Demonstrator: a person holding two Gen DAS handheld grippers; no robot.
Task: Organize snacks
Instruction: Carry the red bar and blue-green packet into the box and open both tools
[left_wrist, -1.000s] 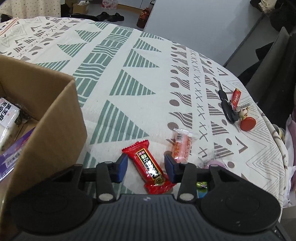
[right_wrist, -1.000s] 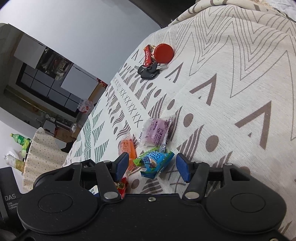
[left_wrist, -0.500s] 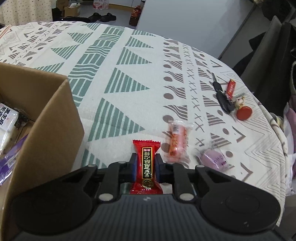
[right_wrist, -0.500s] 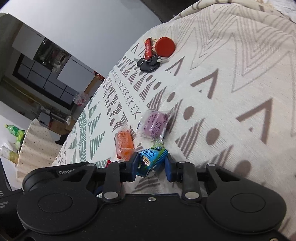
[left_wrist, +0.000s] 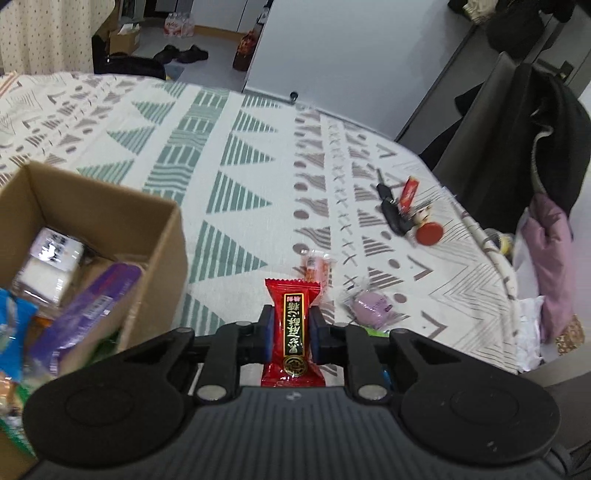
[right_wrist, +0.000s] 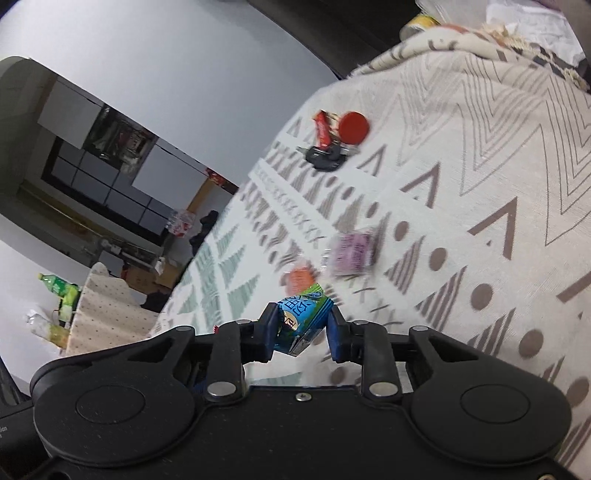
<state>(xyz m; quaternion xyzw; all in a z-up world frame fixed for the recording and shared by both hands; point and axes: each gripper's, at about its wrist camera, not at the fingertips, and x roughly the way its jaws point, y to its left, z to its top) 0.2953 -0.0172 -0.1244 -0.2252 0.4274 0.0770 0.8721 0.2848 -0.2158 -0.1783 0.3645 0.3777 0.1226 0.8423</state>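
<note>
My left gripper (left_wrist: 291, 334) is shut on a red candy bar (left_wrist: 293, 321) with gold lettering, held above the patterned tablecloth. To its left stands an open cardboard box (left_wrist: 110, 221) holding several snack packs. An orange snack (left_wrist: 317, 267) and a purple snack (left_wrist: 371, 305) lie on the cloth just beyond. In the right wrist view, my right gripper (right_wrist: 301, 330) is shut on a blue-green snack packet (right_wrist: 303, 314), lifted off the cloth. The orange snack (right_wrist: 297, 278) and the purple snack (right_wrist: 352, 253) lie behind it.
A bunch of black keys (left_wrist: 393, 214) with red tags and a red disc (left_wrist: 429, 233) lies at the far right of the table; the keys (right_wrist: 327, 155) also show in the right wrist view. A dark chair with clothes (left_wrist: 535, 147) stands past the table's right edge.
Both grippers closed on their snacks and lifted them off the cloth. The left one rose and drew back, so more of the box's inside shows.
</note>
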